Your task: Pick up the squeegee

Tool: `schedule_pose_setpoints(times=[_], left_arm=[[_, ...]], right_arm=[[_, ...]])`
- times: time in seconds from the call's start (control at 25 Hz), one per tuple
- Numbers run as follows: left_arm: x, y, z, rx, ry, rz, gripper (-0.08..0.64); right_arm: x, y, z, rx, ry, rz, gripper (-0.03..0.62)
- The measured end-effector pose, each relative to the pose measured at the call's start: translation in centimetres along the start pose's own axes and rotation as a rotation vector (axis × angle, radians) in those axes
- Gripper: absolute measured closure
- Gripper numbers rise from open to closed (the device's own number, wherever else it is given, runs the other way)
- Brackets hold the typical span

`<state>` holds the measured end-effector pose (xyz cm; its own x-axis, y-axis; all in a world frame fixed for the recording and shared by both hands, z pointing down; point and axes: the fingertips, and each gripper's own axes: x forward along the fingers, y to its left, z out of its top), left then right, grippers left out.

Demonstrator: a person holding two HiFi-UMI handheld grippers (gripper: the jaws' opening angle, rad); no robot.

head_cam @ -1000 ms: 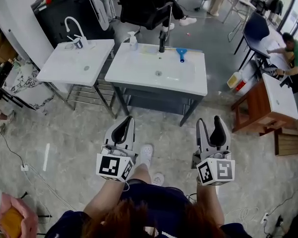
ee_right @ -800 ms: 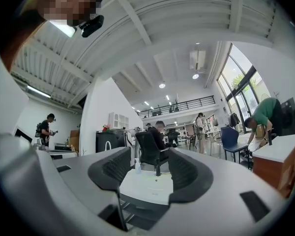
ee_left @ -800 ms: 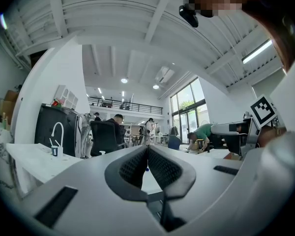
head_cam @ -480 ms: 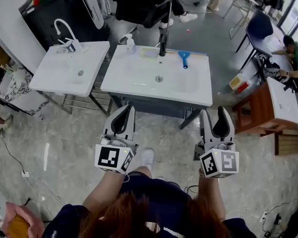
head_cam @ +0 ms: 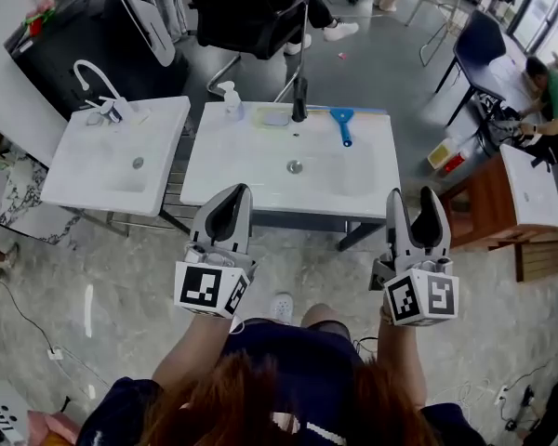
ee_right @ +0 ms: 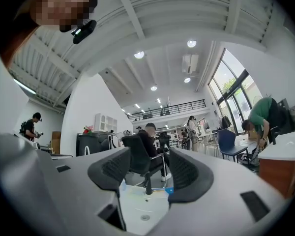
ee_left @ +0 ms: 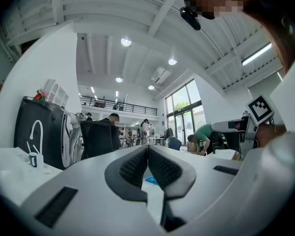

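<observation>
Squeegee [head_cam: 342,124] nearer; left gripper view shows left claw [ee_left: 147,154] closed.

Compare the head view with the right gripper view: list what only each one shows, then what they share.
Only the head view: the left gripper and the smaller white basin with its curved white tap.

Only the right gripper view: the white beamed ceiling with its round lights, and the tall windows.

Both: the right gripper with its jaws apart and nothing between them, the large white rectangular washbasin, its black tap, and the blue squeegee lying on the back rim to the right of that tap.
</observation>
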<state>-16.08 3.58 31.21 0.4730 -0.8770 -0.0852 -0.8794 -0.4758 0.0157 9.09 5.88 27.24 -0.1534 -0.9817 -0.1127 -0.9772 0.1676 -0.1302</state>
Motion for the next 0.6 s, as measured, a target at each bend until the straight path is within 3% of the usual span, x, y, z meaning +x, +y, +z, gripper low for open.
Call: schedule_pose_setpoints(times=[0.32, 0.6], left_arm=[[5.9, 3.5, -2.2, -0.019, 0.035, 0.017, 0.540], [14.1, 6.8, -3.2, -0.018, 0.034, 0.098, 0.540]], right_arm=[[6.8, -2.6, -1.9, 0.009, 0.015, -0.009, 0.330], [17.2, -6.1, -3.3, 0.023, 0.036, 0.050, 0.330]])
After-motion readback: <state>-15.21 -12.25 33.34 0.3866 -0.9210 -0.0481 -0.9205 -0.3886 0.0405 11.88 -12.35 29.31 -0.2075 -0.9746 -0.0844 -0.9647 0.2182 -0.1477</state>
